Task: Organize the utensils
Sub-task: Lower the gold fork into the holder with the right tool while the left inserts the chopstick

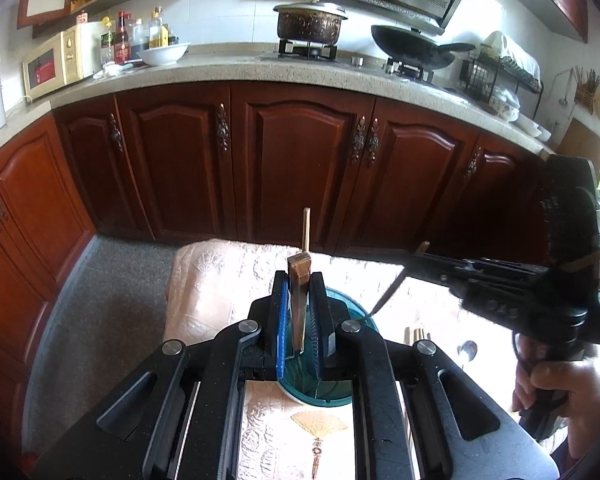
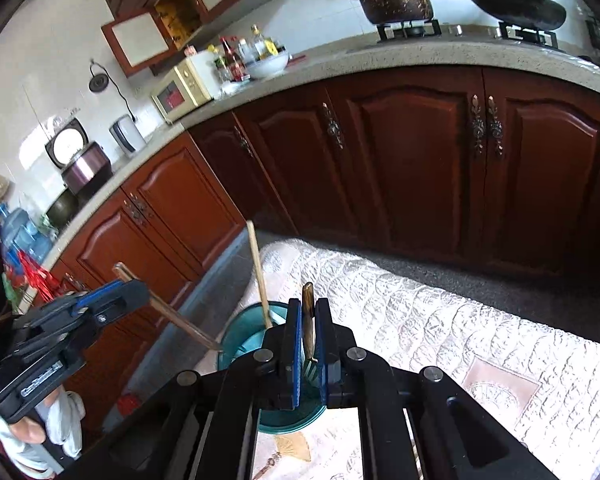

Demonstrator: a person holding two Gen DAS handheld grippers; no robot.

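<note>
- The left hand-held gripper (image 1: 299, 312) pinches a flat brown utensil handle (image 1: 299, 280), tip down over the teal cup (image 1: 340, 394).
- The right hand-held gripper (image 2: 309, 340) pinches a fork (image 2: 309, 320) with a dark handle, tines down above the same cup; a wooden stick (image 2: 259, 276) already leans inside.
- The cup stands on a table (image 2: 440, 320) under a pale embossed cloth, before dark red cabinets (image 1: 300, 160).
- More utensils (image 1: 466, 350) lie to the right; a pot (image 1: 310, 20) and wok (image 1: 412, 46) sit on the far stove.
</note>
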